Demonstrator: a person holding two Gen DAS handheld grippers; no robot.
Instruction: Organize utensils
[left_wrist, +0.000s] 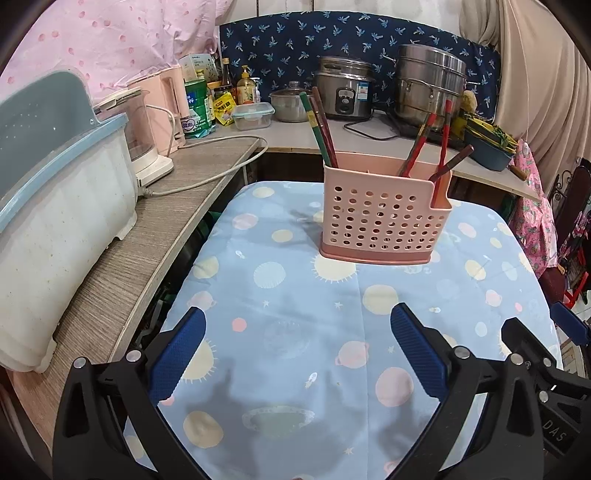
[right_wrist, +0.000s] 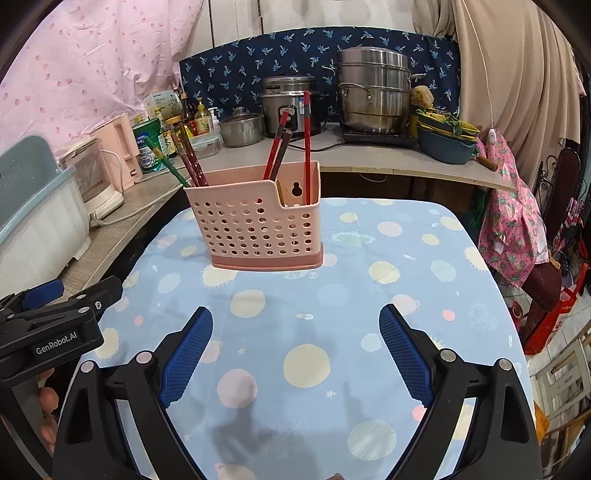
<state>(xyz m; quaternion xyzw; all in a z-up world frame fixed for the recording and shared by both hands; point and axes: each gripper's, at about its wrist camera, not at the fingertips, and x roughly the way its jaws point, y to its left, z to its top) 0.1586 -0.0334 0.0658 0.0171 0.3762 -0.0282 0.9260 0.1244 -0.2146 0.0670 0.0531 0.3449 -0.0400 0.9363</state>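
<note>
A pink perforated utensil holder (left_wrist: 384, 218) stands upright on the blue planet-print tablecloth (left_wrist: 295, 332); it also shows in the right wrist view (right_wrist: 258, 221). Several chopsticks stand in it: green and dark red ones (left_wrist: 321, 129) at its left, red ones (left_wrist: 424, 144) at its right, seen too in the right wrist view (right_wrist: 291, 140). My left gripper (left_wrist: 297, 332) is open and empty, low over the cloth in front of the holder. My right gripper (right_wrist: 295, 332) is open and empty, likewise short of the holder. The left gripper's body (right_wrist: 55, 325) shows at the right view's left edge.
A counter (left_wrist: 122, 266) runs along the left with a white-and-blue dish rack (left_wrist: 55, 206), a pink kettle (left_wrist: 166, 107) and a cord. The back counter holds a rice cooker (left_wrist: 343, 88), steel pots (left_wrist: 428, 81), bottles and a blue basin (left_wrist: 487, 144). Pink cloth hangs at right (right_wrist: 513, 229).
</note>
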